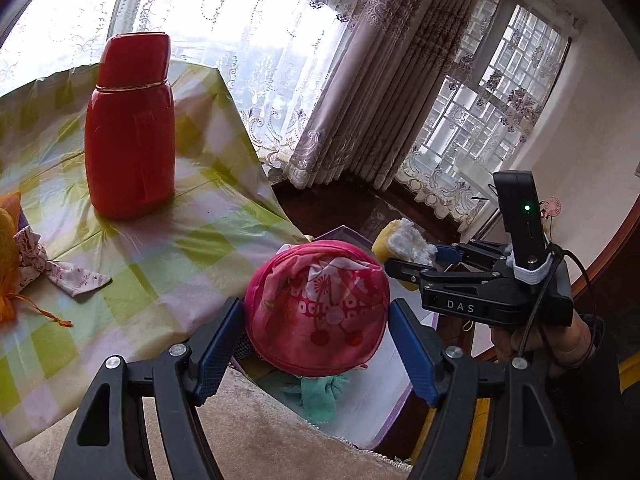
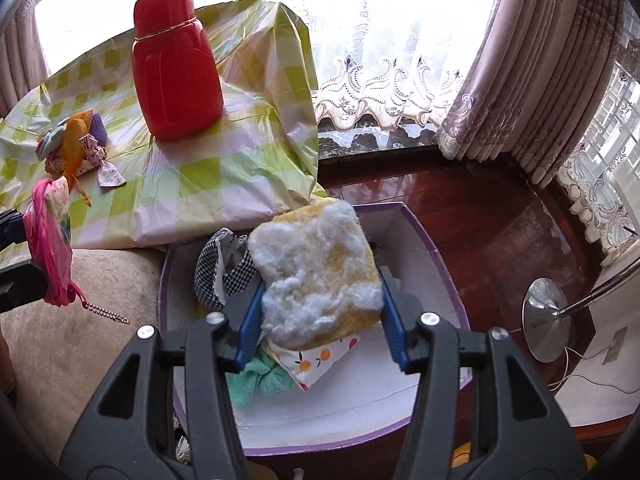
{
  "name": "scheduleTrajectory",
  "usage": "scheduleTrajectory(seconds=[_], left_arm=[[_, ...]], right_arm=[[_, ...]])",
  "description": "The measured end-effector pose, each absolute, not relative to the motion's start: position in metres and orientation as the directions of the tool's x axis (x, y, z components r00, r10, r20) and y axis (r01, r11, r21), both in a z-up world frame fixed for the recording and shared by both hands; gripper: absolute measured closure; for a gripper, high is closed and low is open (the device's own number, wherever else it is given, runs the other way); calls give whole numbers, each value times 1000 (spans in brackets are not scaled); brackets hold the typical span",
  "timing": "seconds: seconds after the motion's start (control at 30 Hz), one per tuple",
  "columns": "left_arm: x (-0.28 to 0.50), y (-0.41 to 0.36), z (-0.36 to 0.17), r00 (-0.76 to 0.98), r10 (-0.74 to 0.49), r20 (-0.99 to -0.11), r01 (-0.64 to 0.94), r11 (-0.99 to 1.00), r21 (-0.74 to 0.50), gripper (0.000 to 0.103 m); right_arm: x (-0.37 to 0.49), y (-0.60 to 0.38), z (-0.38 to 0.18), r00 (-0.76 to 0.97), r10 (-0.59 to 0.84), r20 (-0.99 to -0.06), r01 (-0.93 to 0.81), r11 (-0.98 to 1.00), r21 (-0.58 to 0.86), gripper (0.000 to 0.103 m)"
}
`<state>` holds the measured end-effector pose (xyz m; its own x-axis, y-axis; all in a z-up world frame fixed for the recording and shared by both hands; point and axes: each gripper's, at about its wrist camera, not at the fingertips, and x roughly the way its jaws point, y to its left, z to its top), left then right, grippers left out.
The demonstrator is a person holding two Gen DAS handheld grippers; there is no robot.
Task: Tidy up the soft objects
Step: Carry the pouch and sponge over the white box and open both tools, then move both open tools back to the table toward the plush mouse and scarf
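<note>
My left gripper [image 1: 316, 320] is shut on a round pink pouch [image 1: 318, 308] and holds it above the box edge; the pouch also shows in the right wrist view [image 2: 50, 248] with a bead chain hanging. My right gripper [image 2: 320, 312] is shut on a yellow sponge with white stuffing [image 2: 320, 272], held over the white purple-rimmed box [image 2: 432, 248]. The right gripper also shows in the left wrist view [image 1: 416, 260]. In the box lie a checked cloth [image 2: 216, 276], a green cloth [image 2: 256, 380] and a fruit-print pouch [image 2: 312, 360].
A red flask [image 2: 176, 68] stands on the green-checked tablecloth [image 2: 200, 184]. A pile of small cloth bags [image 2: 76, 148] lies at the table's left. A beige cushion [image 2: 80, 340] lies beside the box. A lamp base [image 2: 546, 320] stands on the wooden floor at right.
</note>
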<state>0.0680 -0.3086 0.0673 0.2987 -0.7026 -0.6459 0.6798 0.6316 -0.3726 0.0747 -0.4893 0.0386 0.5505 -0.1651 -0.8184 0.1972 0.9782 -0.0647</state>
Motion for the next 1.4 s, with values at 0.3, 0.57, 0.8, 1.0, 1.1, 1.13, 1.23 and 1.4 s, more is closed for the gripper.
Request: scheduleTrajectory(seconds=[0.3, 0.57, 0.8, 1.0, 1.1, 1.13, 1.23, 1.4], left_arm=[[71, -309, 65, 273, -700, -660, 662, 635, -399, 19], [78, -295, 69, 370, -651, -663, 624, 703, -341, 19], [72, -285, 81, 508, -565, -650, 606, 771, -197, 19], [77, -256, 86, 630, -449, -634, 519, 850, -86, 15], [81, -234, 89, 686, -404, -605, 473, 880, -51, 14], [81, -226, 90, 707, -388, -591, 456, 889, -38, 14], [81, -202, 93, 765, -343, -545, 402, 916, -12, 14], [90, -153, 93, 776, -332, -536, 342, 936, -84, 14]], right_arm=[[62, -512, 43, 529, -244, -813, 290, 952, -98, 21], [64, -501, 52, 569, -250, -783, 279, 955, -102, 16], [74, -463, 67, 649, -270, -711, 248, 959, -138, 7], [86, -420, 68, 682, -326, -654, 204, 944, -259, 5], [89, -400, 69, 708, -339, -619, 186, 936, -299, 5], [92, -395, 68, 713, -335, -616, 179, 937, -301, 5], [98, -383, 66, 726, -259, -637, 130, 961, -243, 5], [110, -360, 61, 733, -140, -666, 73, 989, -128, 5]])
